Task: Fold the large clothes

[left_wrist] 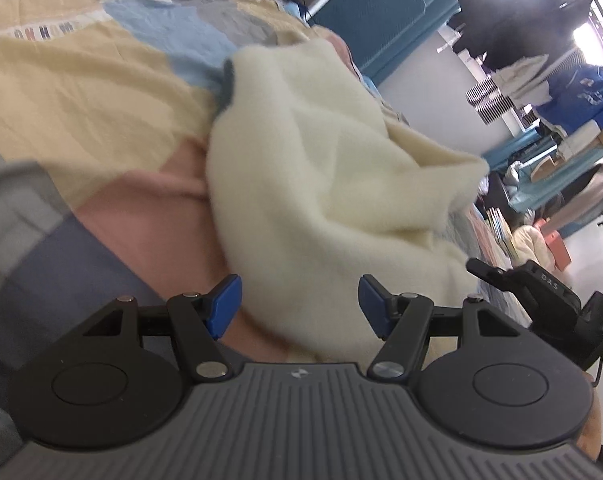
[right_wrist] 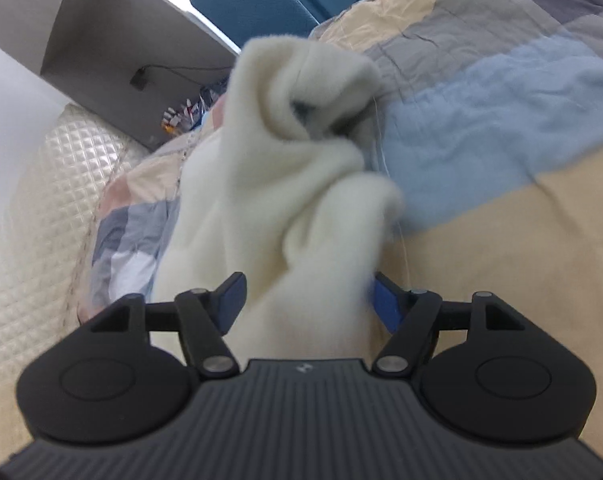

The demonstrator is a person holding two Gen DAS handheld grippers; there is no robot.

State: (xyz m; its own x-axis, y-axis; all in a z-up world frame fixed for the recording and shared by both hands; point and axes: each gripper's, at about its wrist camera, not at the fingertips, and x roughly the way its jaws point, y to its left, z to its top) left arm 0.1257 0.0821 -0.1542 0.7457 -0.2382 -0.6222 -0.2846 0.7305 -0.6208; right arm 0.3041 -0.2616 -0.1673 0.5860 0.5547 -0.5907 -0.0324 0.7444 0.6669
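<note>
Both the left gripper [left_wrist: 299,306] and right gripper [right_wrist: 307,302] have ribbed grey bodies, black linkages, silver pivot screws and blue fingers [left_wrist: 225,304]

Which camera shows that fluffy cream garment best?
The left wrist view: the cream garment spreads out across the patchwork quilt. The right wrist view shows it bunched up close, its lower part between the open right tongs.

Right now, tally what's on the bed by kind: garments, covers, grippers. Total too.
Cream fleece garment: 1, bunched, not folded flat
Patchwork quilt under it: 1
Grippers: 2, the left gripper open and clear of the fleece, the right gripper open with fleece lying between its pads
Total: 4
</note>
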